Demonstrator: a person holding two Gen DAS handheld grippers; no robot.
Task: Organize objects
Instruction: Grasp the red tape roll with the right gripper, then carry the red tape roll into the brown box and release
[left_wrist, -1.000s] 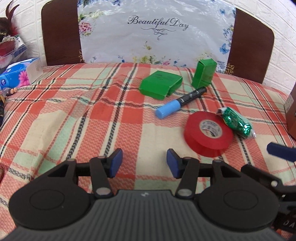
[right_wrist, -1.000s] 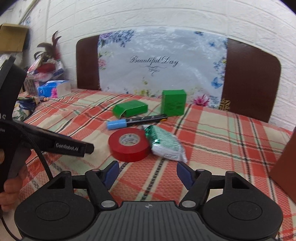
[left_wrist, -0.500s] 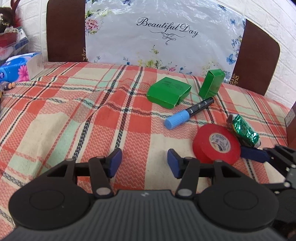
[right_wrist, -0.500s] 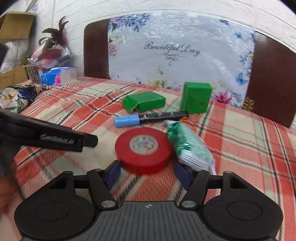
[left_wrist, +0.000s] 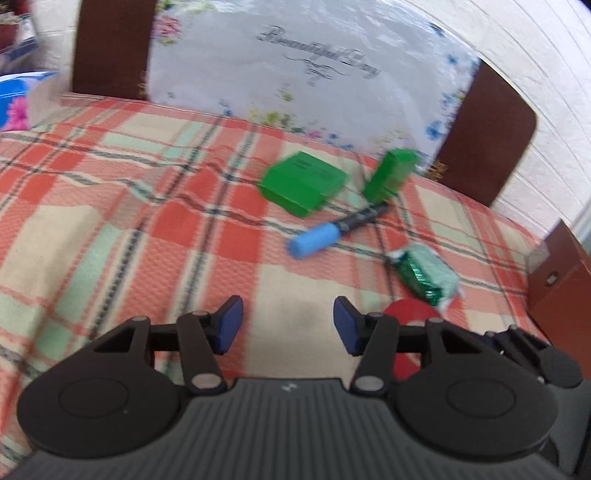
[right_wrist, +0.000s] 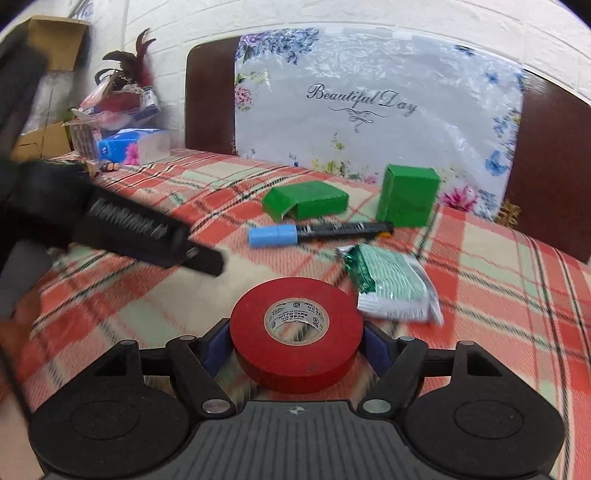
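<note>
Right wrist: R gripper brackets red tape.

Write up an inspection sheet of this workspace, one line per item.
Surface: plaid cloth, rumpled.
Job's things: red tape roll; blue-capped marker; two green boxes; green foil packet.
Clutter: tissue pack, cardboard boxes, feathers far left.
Grippers: right tongs straddle the tape roll, grip uncertain; left tongs open, empty.
Cables: nothing seen.
Surroundings: white brick wall, headboard with floral cover.
</note>
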